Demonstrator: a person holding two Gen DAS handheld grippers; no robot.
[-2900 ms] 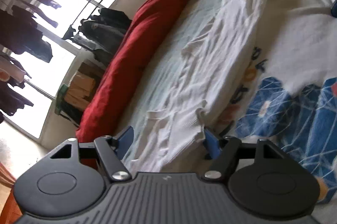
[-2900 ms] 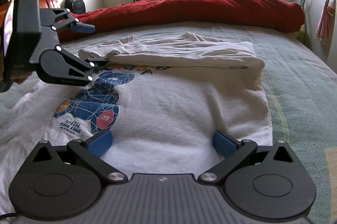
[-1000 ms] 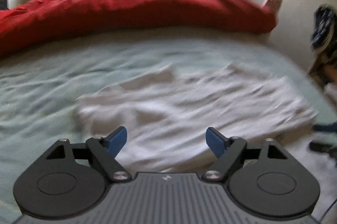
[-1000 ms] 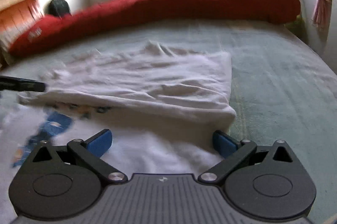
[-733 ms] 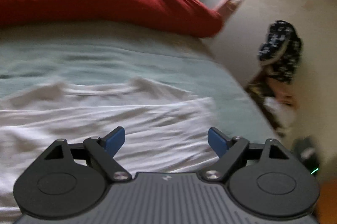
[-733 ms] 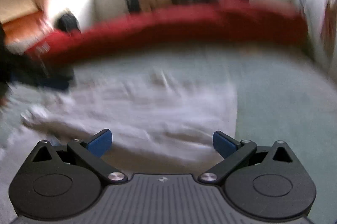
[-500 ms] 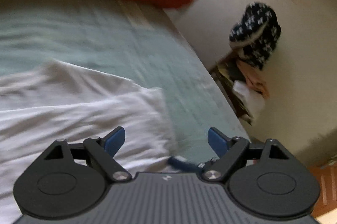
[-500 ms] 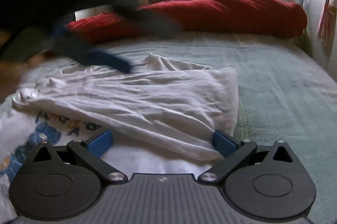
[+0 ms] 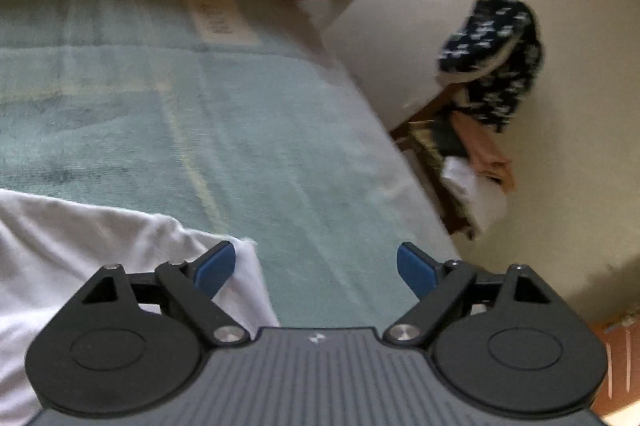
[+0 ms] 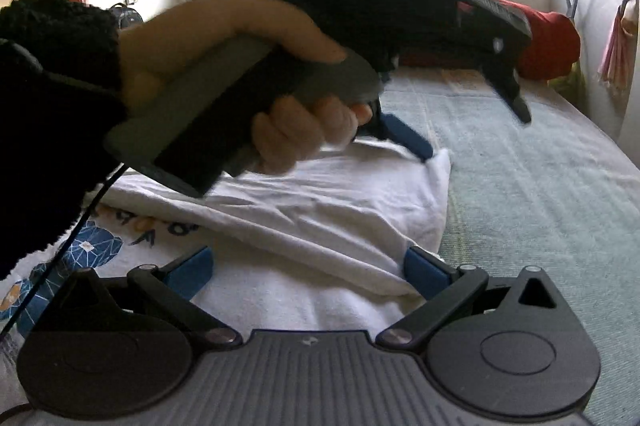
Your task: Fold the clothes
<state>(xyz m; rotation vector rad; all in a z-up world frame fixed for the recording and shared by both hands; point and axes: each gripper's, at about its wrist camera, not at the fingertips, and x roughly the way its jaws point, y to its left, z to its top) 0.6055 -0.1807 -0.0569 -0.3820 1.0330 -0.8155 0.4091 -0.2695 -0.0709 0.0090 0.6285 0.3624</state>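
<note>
The person's hand (image 10: 240, 73) and dark sleeve (image 10: 48, 129) blocked much of the right wrist view, hiding the left part of the white T-shirt (image 10: 320, 209); its blue print (image 10: 92, 246) showed only in part at the lower left. The left wrist view was blurred, and the pile of clothes (image 9: 488, 97) beside the bed (image 9: 240, 105) was hard to make out.

The T-shirt lay on the bed with one side folded over, the fold running left to right across the right wrist view and ending in a corner at the right.

The left claw (image 9: 316, 266) was opening, nothing between its jaws, its left fingertip (image 9: 214, 266) over the shirt's corner. The right claw (image 10: 308, 272) stood wide apart over the folded edge, gripping nothing.
</note>
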